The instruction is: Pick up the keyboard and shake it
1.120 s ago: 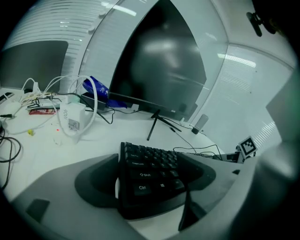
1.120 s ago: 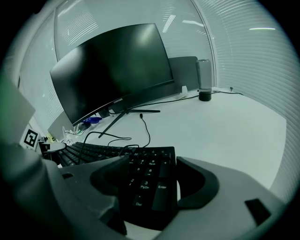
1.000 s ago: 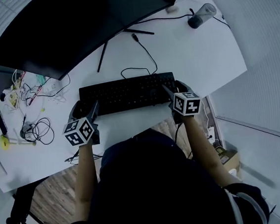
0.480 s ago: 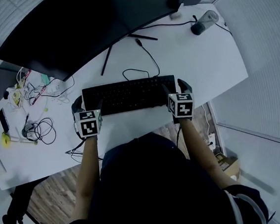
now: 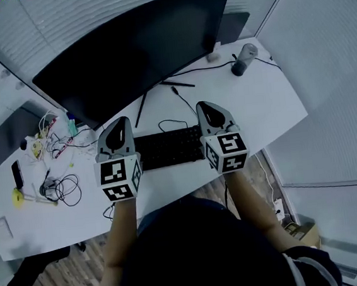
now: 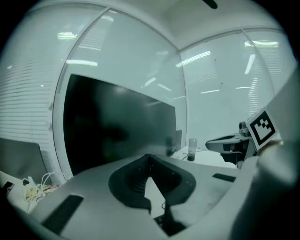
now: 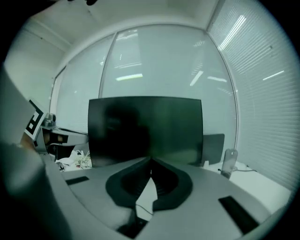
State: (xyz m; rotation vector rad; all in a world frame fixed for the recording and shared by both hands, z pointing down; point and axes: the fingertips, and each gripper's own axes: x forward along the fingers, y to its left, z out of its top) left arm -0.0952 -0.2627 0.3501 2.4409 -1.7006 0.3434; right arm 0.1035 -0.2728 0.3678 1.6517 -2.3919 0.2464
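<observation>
A black keyboard [image 5: 166, 148] lies crosswise in front of me over the white desk [image 5: 270, 107]. My left gripper [image 5: 120, 122] covers its left end and my right gripper [image 5: 205, 105] covers its right end, so both ends are hidden in the head view. The left gripper [image 6: 150, 157] has its fingertips touching, with a dark keyboard edge [image 6: 165, 224] low in the hollow between its pads. The right gripper [image 7: 151, 159] is shut the same way, and a dark keyboard edge [image 7: 132, 228] sits low between its pads. Both grippers point level at the monitor.
A large dark curved monitor [image 5: 137, 48] on thin legs stands right behind the keyboard, and the keyboard's cable [image 5: 171, 124] loops toward it. A grey cylinder [image 5: 244, 59] stands at the back right. Tangled cables [image 5: 59, 183] and a phone [image 5: 17, 175] lie at the left.
Both grippers' jaws have gone from wide open around the keyboard's ends to shut. The grippers now look larger and nearer the head camera. That view has pulled back.
</observation>
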